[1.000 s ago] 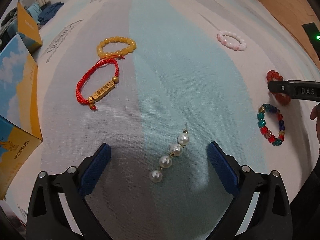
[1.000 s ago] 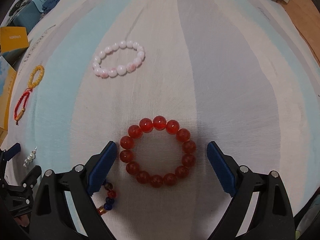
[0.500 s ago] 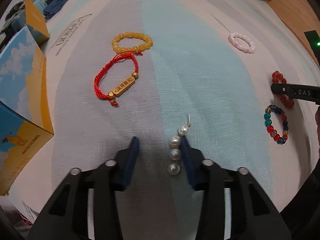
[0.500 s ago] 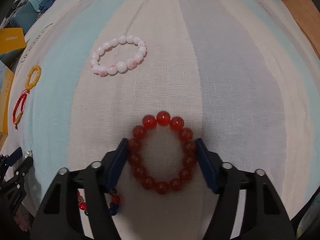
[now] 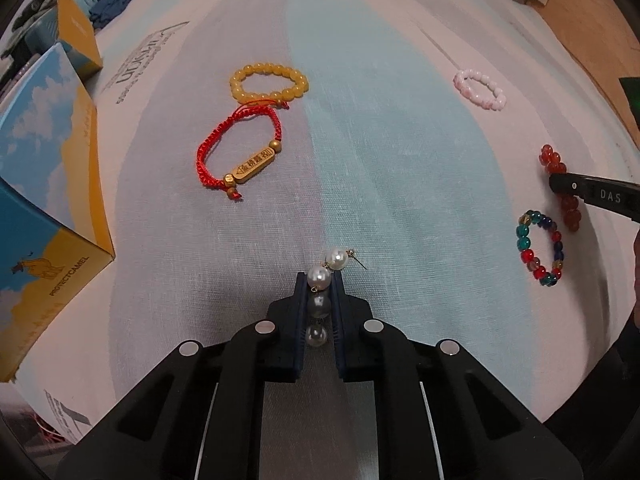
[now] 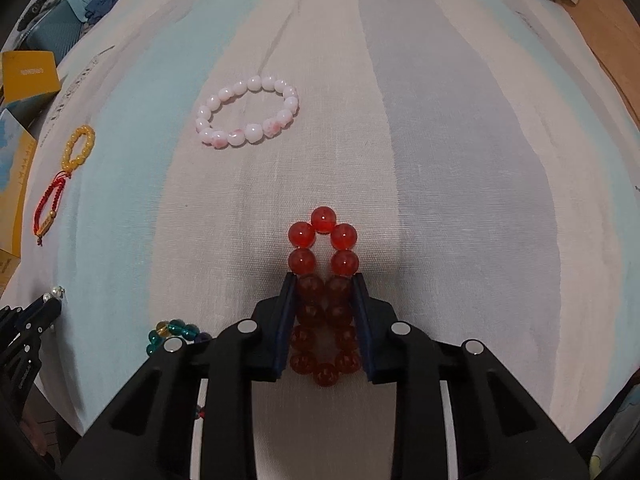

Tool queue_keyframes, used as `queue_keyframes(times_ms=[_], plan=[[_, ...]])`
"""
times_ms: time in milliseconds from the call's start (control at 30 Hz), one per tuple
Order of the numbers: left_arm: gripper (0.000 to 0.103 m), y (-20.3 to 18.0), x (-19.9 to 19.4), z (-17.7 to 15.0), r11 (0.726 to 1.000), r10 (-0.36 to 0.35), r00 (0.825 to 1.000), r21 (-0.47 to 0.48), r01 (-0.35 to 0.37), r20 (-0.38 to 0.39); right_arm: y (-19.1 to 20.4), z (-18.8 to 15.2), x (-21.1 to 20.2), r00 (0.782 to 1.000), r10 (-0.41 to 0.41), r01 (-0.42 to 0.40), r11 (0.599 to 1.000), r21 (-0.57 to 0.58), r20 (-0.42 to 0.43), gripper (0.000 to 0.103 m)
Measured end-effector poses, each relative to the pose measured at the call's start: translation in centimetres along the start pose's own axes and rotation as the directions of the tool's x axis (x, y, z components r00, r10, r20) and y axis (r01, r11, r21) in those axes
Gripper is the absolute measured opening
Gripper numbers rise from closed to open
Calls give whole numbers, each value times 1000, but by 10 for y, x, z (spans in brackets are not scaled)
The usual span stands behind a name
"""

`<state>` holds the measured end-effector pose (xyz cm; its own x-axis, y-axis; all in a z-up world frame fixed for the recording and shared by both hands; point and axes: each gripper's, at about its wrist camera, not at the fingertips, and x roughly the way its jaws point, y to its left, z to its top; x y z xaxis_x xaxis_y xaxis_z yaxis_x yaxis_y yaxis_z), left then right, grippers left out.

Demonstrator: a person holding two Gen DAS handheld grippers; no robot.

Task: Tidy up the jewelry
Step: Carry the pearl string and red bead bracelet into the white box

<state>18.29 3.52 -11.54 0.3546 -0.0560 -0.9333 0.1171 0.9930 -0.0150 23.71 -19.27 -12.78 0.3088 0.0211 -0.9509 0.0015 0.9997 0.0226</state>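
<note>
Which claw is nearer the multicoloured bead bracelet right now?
Right. The right claw, closing on the red bead bracelet, sits just beside the multicoloured bracelet. The left claw, shut on the pearl earring, is well across the cloth.

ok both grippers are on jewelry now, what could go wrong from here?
1. The left gripper is shut on the pearl earring, but its top pearl and post stick out loose, so it may swing or snag the cloth on lifting.
2. The right gripper is closing on the red bead bracelet, squashed into a narrow loop; round beads could roll out.
3. The multicolour bracelet lies beside the right gripper and might get dragged.
</note>
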Motion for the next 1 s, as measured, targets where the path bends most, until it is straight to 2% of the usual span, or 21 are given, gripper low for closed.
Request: queue_keyframes(times_ms=[367, 400, 433, 1000], plan=[[10, 2, -16, 4, 1000, 8, 1000, -7, -8, 19, -14, -13, -28, 998, 12, -13, 1000, 12, 63, 25], [10, 2, -17, 4, 1000, 8, 1000, -7, -8, 20, -14, -14, -30, 998, 13, -13, 1000, 10, 65, 17], [10, 2, -18, 4, 1000, 8, 1000, -8, -8, 21, -14, -14, -32, 998, 6, -7, 1000, 7, 69, 13], [10, 16, -67, 19, 999, 22, 996, -39, -19, 81, 0, -10, -78, 989, 42, -42, 999, -4, 142, 13]])
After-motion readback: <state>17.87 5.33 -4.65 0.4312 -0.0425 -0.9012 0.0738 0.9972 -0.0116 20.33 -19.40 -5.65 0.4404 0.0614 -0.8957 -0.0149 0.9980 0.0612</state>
